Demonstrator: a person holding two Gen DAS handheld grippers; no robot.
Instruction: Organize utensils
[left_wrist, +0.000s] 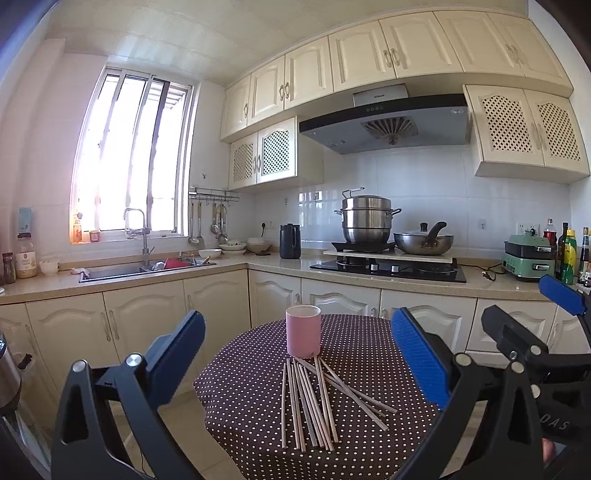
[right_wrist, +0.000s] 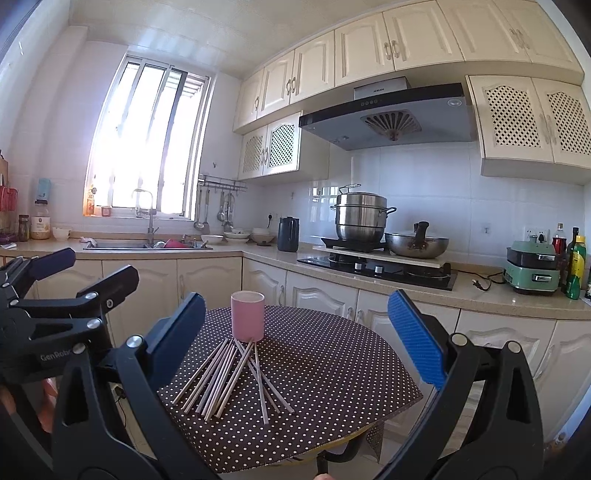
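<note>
While both the left gripper (left_wrist: 297, 363) and right gripper (right_wrist: 295, 339) hover spread and empty, the chopsticks (left_wrist: 317, 402) lie fanned on the worktop (left_wrist: 369, 354), touching the upright pink cup (left_wrist: 303, 331); crossed sticks may snag or tip it.

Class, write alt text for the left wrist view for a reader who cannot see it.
A fan of chopsticks lies loose on a polka-dot table in front of an upright pink cup, framed by the open, empty left tongs. Behind is a kitchen counter.
</note>
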